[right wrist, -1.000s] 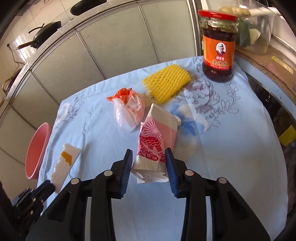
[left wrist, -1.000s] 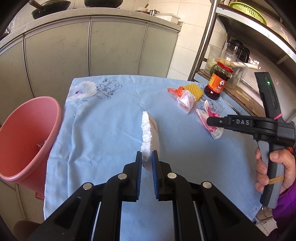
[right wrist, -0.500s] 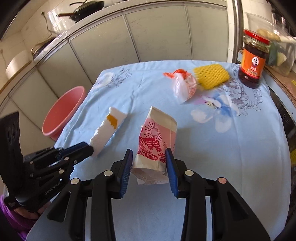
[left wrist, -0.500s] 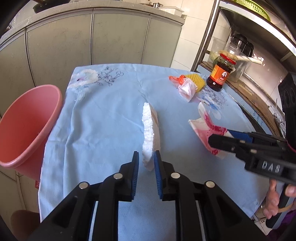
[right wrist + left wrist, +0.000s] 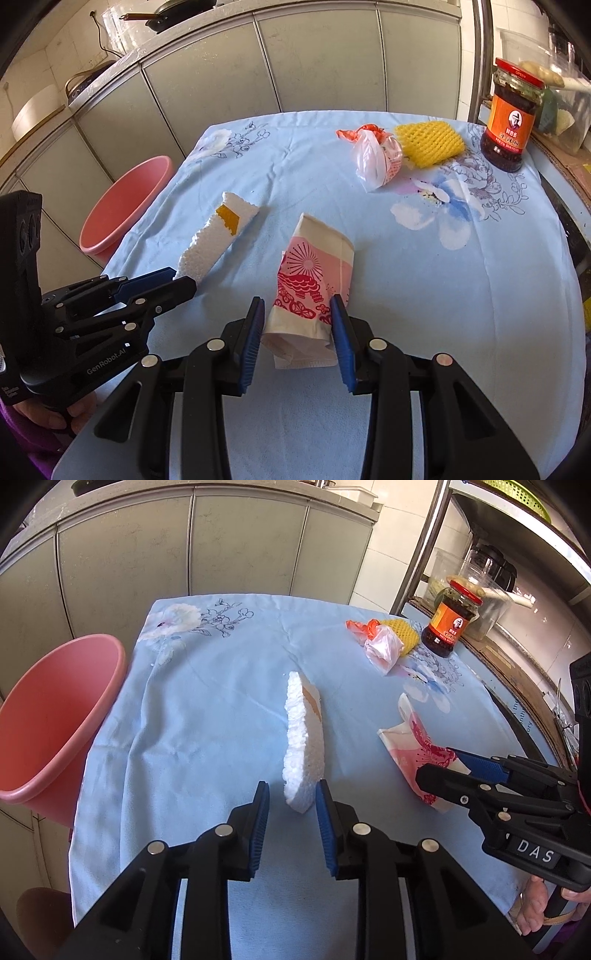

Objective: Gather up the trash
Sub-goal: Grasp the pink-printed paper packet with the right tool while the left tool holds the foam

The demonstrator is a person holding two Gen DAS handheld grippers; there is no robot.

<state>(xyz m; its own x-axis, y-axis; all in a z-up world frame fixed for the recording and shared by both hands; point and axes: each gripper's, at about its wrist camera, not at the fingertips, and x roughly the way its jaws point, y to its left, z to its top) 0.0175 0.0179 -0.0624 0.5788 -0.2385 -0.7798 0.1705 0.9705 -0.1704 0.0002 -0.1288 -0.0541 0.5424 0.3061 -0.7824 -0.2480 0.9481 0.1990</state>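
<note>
Left wrist view: the left gripper (image 5: 291, 805) sits at the bottom centre, its jaws opening. A white foam piece (image 5: 303, 749) stands on edge between the blue pads; it leans on the right-hand pad, and a gap shows at the left-hand pad. The foam stretches from the pads toward the frame's centre, with an orange patch near its far end. It rests on a blue floral tablecloth (image 5: 207, 701). At the left edge, beside the table, a pink bin (image 5: 55, 716) tilts with its mouth open toward the cloth. At the upper right of the cloth lie a crumpled plastic bag (image 5: 380, 646), a yellow foam net (image 5: 404, 637) touching it, and a sauce jar (image 5: 451, 622) just beyond. At the lower right, a hand (image 5: 535, 912) grips the right gripper's handle.

Right wrist view: the right gripper (image 5: 300, 332) fills the bottom centre, pads pinching the near end of a pink-and-red printed paper bag (image 5: 314, 277), which lies flat on the cloth and points toward the centre. The foam piece appears left of centre, its near end at the left gripper's tips. The bin shows at mid-left, the plastic bag, net and jar at the upper right. Grey cabinet doors (image 5: 295, 62) span the top.
</note>
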